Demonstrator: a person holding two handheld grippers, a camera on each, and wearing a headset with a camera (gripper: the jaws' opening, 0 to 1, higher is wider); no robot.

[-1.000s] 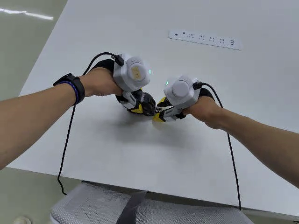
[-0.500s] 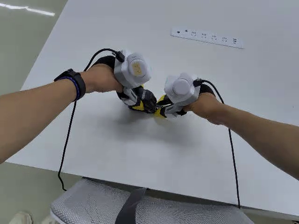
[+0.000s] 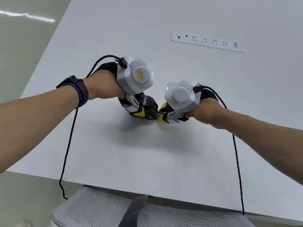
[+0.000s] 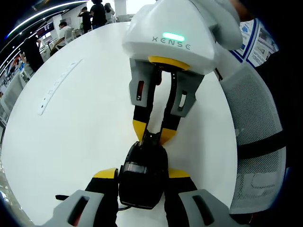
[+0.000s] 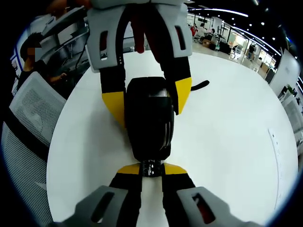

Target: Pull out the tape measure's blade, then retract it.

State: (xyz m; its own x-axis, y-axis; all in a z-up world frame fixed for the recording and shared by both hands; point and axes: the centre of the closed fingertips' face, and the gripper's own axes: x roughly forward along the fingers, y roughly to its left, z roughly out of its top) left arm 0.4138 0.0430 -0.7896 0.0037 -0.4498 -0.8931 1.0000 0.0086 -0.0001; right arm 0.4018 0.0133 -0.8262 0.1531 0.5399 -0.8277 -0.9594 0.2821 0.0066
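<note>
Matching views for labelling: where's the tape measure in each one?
Head view: tape measure at picture centre.
Left gripper view: tape measure bottom centre, clamped in left claw.
Right gripper view: tape measure centre, its tip in right claw.
Shared landmark: mesh chair.

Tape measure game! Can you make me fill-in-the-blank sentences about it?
The left gripper clamps the ___ plastic tape measure.
The right gripper, with ___-tipped jaws, pinches its metal blade tip.
The long plastic power strip on the flat white table is ___.
Missing words: black, yellow, white.
</note>
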